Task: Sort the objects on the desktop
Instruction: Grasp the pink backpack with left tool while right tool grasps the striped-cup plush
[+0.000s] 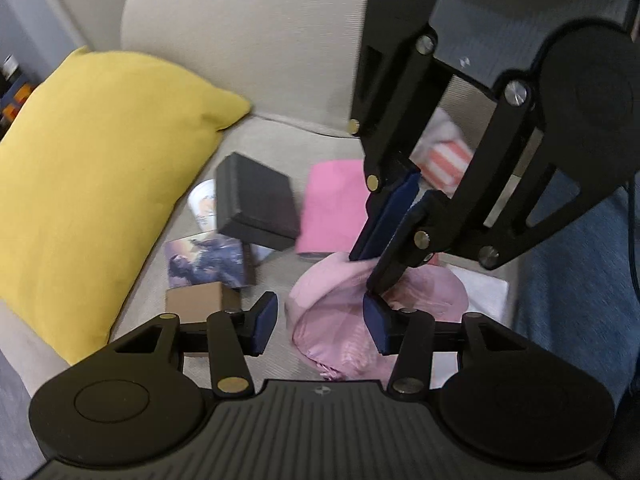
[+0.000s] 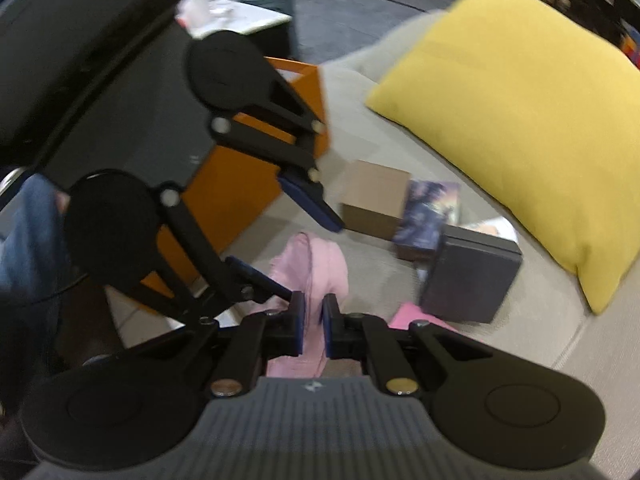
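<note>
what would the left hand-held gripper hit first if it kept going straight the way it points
Most likely the pale pink cloth. It lies bunched on the sofa seat right ahead of the open left hand-held gripper, partly between its fingers. The right hand-held gripper pinches it from above. Depth is hard to judge here.

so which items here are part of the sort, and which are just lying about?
Job:
- pink cloth, pinched in right hand-held gripper
- left hand-held gripper, open
- dark box
- brown box
- picture card

Lying about:
- yellow cushion
- sofa
</note>
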`<action>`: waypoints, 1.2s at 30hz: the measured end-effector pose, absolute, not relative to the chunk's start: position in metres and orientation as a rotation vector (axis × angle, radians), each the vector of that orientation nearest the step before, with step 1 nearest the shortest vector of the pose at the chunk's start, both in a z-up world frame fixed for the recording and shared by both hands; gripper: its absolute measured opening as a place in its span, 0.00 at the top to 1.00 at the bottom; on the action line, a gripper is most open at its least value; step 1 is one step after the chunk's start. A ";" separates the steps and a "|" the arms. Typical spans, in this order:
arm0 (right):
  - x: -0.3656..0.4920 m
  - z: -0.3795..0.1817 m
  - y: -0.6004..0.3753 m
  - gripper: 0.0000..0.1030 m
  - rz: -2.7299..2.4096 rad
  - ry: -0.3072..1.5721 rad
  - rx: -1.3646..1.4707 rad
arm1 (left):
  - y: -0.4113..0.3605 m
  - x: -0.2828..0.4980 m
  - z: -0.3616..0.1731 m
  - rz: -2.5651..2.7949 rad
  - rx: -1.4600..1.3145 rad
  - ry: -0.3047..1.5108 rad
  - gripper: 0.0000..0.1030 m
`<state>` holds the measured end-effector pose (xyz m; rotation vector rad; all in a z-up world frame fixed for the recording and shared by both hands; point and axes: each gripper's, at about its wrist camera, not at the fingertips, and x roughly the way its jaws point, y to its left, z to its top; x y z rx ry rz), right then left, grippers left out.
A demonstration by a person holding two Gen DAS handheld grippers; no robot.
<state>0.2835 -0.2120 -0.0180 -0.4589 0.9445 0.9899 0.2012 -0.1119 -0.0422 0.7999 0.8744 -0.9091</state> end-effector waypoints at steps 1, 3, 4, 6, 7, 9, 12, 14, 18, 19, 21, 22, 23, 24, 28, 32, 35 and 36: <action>0.278 -0.016 -0.212 0.91 1.001 0.935 -0.478 | -0.113 0.196 -0.041 -0.914 0.810 0.868 0.46; 0.269 -0.014 -0.211 0.91 1.010 0.926 -0.508 | -0.115 0.190 -0.040 -0.920 0.819 0.870 0.51; 0.265 -0.012 -0.211 0.91 1.008 0.926 -0.518 | -0.115 0.185 -0.039 -0.914 0.825 0.868 0.53; 0.257 -0.010 -0.210 0.91 1.006 0.926 -0.540 | -0.118 0.175 -0.039 -0.896 0.850 0.852 0.62; 0.254 -0.010 -0.210 0.91 1.001 0.928 -0.555 | -0.118 0.170 -0.039 -0.887 0.861 0.844 0.65; 0.247 -0.010 -0.210 0.91 0.977 0.936 -0.581 | -0.117 0.164 -0.037 -0.864 0.852 0.849 0.75; 0.243 -0.011 -0.215 0.86 0.927 0.962 -0.576 | -0.114 0.158 -0.029 -0.830 0.807 0.867 0.79; 0.244 -0.008 -0.221 0.65 0.869 0.985 -0.549 | -0.114 0.156 -0.026 -0.783 0.777 0.882 0.80; 0.256 -0.011 -0.243 0.65 0.681 1.074 -0.496 | -0.106 0.152 -0.018 -0.686 0.699 0.902 0.82; 0.262 -0.015 -0.250 0.64 0.607 1.108 -0.480 | -0.103 0.151 -0.016 -0.656 0.688 0.898 0.82; 0.275 -0.022 -0.269 0.63 0.454 1.176 -0.422 | -0.098 0.152 -0.013 -0.593 0.668 0.883 0.82; 0.279 -0.025 -0.277 0.62 0.402 1.195 -0.396 | -0.094 0.155 -0.012 -0.559 0.645 0.883 0.83; 0.283 -0.028 -0.286 0.58 0.347 1.213 -0.364 | -0.091 0.157 -0.010 -0.532 0.621 0.886 0.83; 0.286 -0.031 -0.295 0.56 0.295 1.233 -0.328 | -0.087 0.159 -0.008 -0.501 0.596 0.885 0.83; 0.289 -0.044 -0.309 0.47 0.160 1.253 -0.232 | -0.078 0.166 -0.008 -0.413 0.526 0.882 0.83; 0.297 -0.069 -0.314 0.38 0.038 1.285 -0.153 | -0.070 0.171 -0.013 -0.377 0.462 0.906 0.83; 0.304 -0.085 -0.315 0.37 -0.023 1.297 -0.113 | -0.065 0.175 -0.020 -0.357 0.429 0.925 0.83; 0.307 -0.091 -0.313 0.35 -0.040 1.298 -0.102 | -0.064 0.176 -0.022 -0.353 0.420 0.928 0.82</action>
